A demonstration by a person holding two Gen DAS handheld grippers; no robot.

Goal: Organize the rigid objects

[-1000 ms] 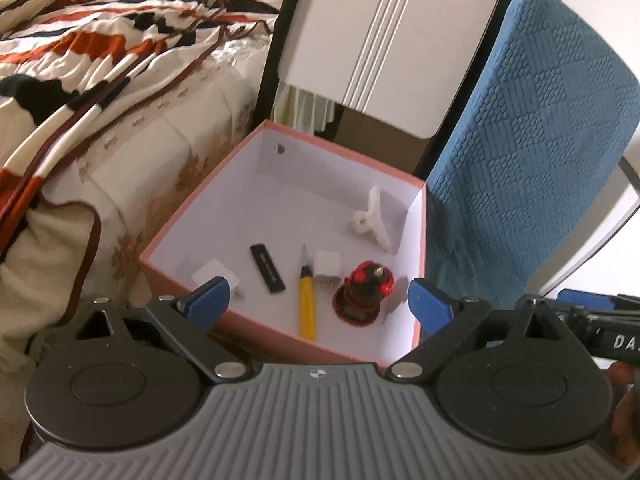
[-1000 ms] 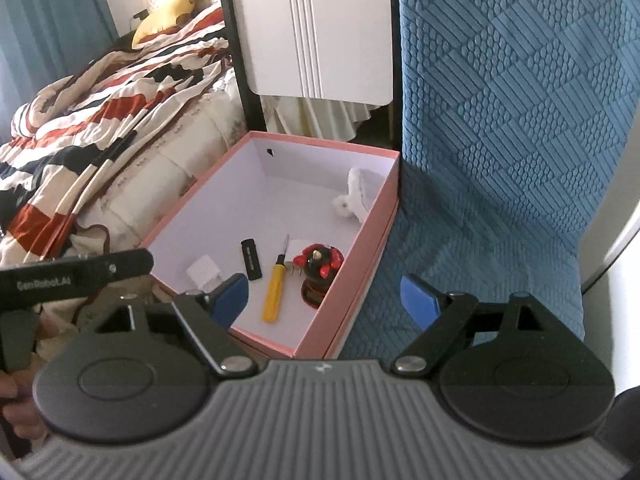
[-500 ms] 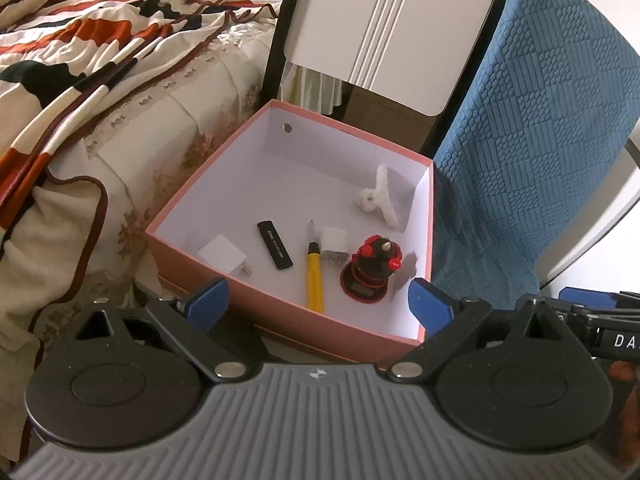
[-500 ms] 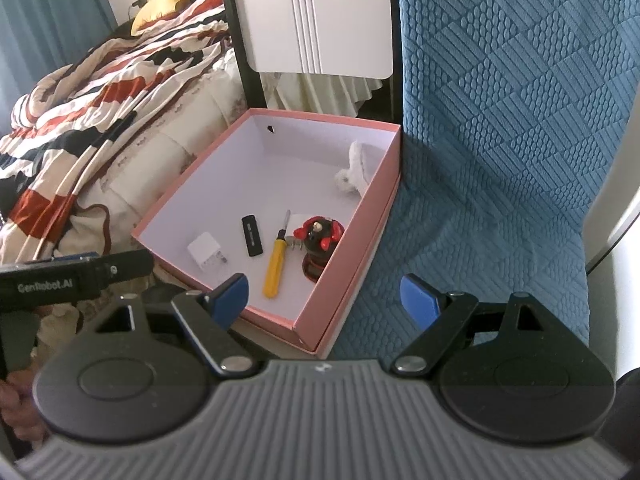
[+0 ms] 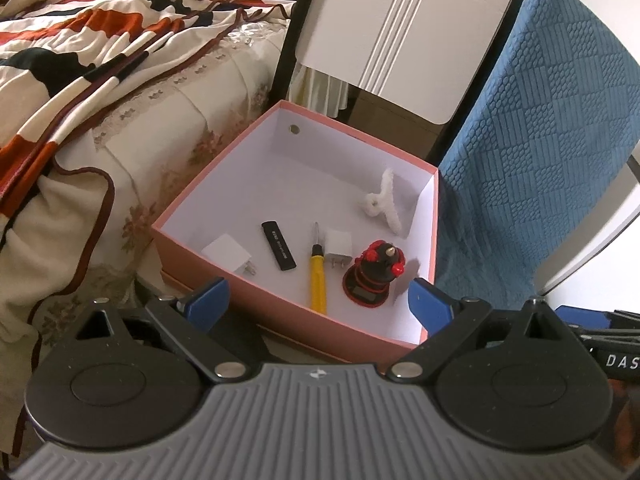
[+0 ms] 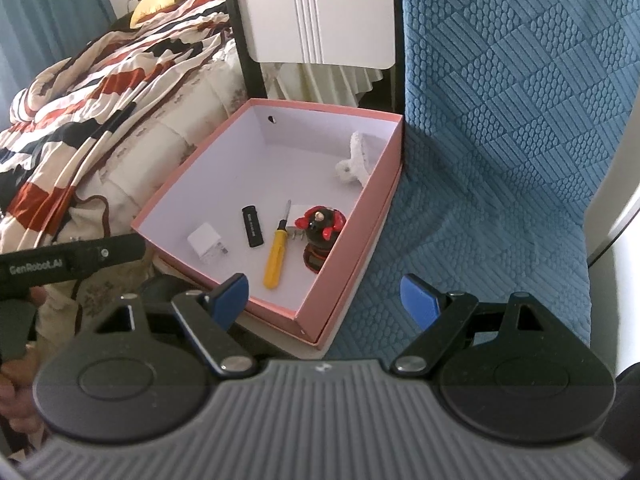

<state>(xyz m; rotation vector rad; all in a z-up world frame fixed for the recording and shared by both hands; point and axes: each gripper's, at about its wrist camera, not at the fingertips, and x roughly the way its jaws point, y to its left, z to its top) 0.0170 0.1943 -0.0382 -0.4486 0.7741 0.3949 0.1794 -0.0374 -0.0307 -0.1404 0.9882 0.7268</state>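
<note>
Pink box [image 5: 280,312]: rectangular card, matte pink outside, smooth white inside, a small round hole in the far wall. It sat between a bed and a blue cover.

Contents, on the white floor:
- Yellow screwdriver [image 5: 318,280], smooth plastic handle, thin metal shaft, lying lengthwise.
- Black stick [image 5: 279,245], flat, oblong, printed, left of the screwdriver.
- White charger [image 5: 227,255], boxy, prongs showing, by the near-left wall.
- Second white plug [image 5: 337,249], cube-shaped, just beside the screwdriver.
- Red-and-black figurine [image 5: 374,276], rounded, upright on a disc base, near the right wall.
- White hair claw [image 5: 382,204], fuzzy, curved, toward the far right corner.

Surroundings: striped blanket [image 6: 92,80] on the bed; blue quilted cover [image 6: 500,120], embossed with dots and ribs; white ribbed panel [image 5: 404,28] behind.

Left gripper [image 5: 318,300]: blue pads spread wide, empty, above the near wall.
Right gripper [image 6: 326,296]: pads apart, empty, over the box's near corner.

Against the earlier frame: the box showed lower and fuller in both views; contents unmoved.
</note>
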